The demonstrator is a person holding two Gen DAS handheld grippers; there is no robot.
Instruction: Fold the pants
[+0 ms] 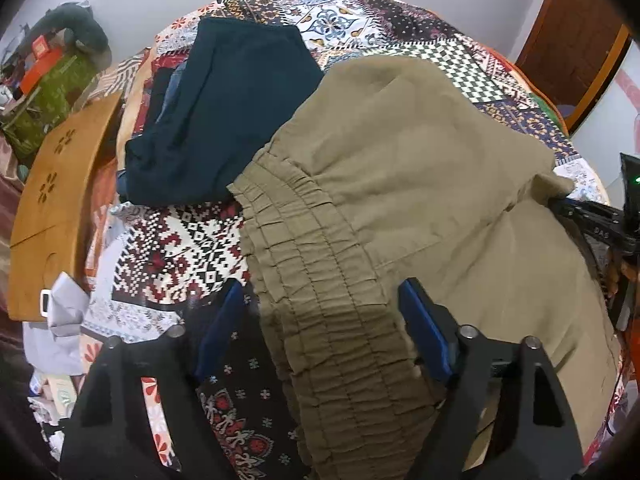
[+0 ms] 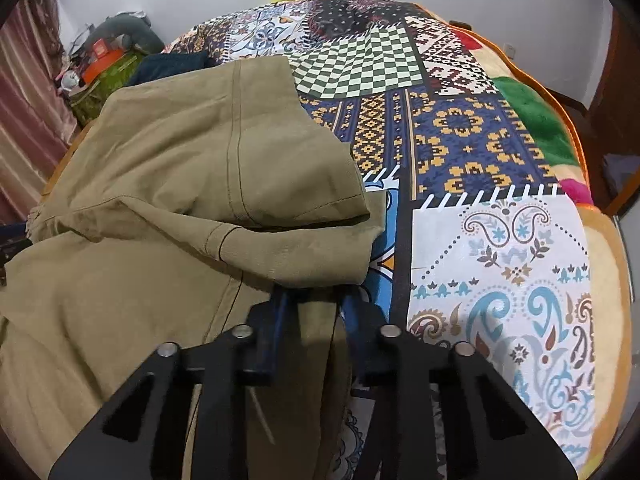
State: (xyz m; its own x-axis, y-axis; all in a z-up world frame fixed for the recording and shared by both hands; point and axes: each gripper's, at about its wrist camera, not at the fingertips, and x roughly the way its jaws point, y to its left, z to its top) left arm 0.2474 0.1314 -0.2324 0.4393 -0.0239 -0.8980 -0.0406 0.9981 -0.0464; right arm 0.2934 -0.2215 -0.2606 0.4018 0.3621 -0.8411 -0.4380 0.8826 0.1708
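Khaki pants [image 1: 400, 184] lie folded over on a patchwork bedspread [image 1: 180, 248]. Their gathered elastic waistband [image 1: 320, 304] runs between the blue fingers of my left gripper [image 1: 320, 292], whose jaws stand wide apart over it. In the right wrist view the pants [image 2: 180, 160] fill the left half, with a folded leg end on top. My right gripper [image 2: 316, 300] has its blue fingers [image 2: 280, 312] closed in on a fold of the khaki fabric at the pants' edge.
Dark navy folded clothes [image 1: 224, 120] lie beyond the waistband. A wooden board [image 1: 56, 208] stands at the bed's left edge, with boxes and clutter [image 1: 52, 80] behind it. The bedspread [image 2: 500, 260] stretches to the right. A wooden door [image 1: 568, 40] is at the far right.
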